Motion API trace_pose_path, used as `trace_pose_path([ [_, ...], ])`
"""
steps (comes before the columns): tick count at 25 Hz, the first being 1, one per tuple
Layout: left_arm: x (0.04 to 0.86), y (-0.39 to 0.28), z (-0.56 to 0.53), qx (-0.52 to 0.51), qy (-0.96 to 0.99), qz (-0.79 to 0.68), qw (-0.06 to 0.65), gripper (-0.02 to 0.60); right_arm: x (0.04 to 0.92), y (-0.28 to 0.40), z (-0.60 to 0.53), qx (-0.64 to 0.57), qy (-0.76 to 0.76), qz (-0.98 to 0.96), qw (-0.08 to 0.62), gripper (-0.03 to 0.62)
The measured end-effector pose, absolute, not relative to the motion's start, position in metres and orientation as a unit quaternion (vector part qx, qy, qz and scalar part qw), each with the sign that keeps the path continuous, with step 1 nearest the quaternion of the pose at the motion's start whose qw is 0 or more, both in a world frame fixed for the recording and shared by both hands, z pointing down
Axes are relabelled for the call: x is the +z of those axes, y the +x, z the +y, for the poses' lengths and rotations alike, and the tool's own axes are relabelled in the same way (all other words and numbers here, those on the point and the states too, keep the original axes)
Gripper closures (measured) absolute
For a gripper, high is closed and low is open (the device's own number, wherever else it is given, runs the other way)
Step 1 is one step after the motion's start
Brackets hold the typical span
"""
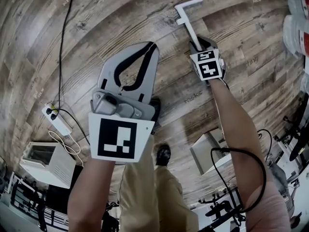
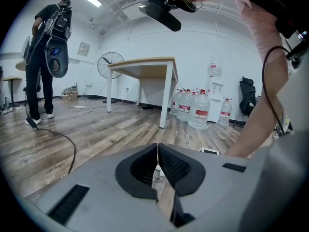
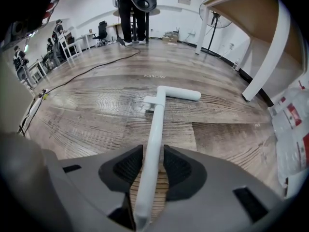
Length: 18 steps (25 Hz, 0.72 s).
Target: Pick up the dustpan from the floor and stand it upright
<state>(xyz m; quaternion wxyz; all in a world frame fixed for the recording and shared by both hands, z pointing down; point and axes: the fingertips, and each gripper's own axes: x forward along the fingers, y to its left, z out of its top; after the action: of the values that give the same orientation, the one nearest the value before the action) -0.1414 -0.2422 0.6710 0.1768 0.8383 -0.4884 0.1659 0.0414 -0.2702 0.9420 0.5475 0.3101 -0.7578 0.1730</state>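
The dustpan's white handle (image 1: 189, 22) ends in a T-shaped grip (image 1: 187, 4) out over the wooden floor. My right gripper (image 1: 203, 42) is shut on this handle, which runs lengthwise between its jaws in the right gripper view (image 3: 155, 129), with the T-grip (image 3: 177, 94) far ahead. A white ribbed boxy part (image 1: 208, 151) sits under my right forearm; the arm hides whether it joins the handle. My left gripper (image 1: 154, 45) hovers at the left of the handle, shut and empty, its pads touching in the left gripper view (image 2: 157, 149).
A power strip (image 1: 57, 121) with a black cable and a white box (image 1: 46, 162) lie at the left. A shoe (image 1: 163, 153) stands between my arms. A wooden table (image 2: 145, 64), water bottles (image 2: 198, 111), a fan (image 2: 110, 64) and a standing person (image 2: 43, 62) are beyond.
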Motion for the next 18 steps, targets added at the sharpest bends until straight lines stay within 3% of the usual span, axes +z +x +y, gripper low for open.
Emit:
trace_pose_path([
  [4, 0.672, -0.141, -0.241, 0.171, 0.84, -0.486, 0.171, 0.568, 0.946, 0.043, -0.271, 0.168, 0.31, -0.756, 0.552, 0.491],
  [18, 0.64, -0.143, -0.234, 0.168, 0.838, -0.491, 0.169, 0.568, 0.896, 0.035, -0.266, 0.164, 0.334, -0.766, 0.525, 0.502],
])
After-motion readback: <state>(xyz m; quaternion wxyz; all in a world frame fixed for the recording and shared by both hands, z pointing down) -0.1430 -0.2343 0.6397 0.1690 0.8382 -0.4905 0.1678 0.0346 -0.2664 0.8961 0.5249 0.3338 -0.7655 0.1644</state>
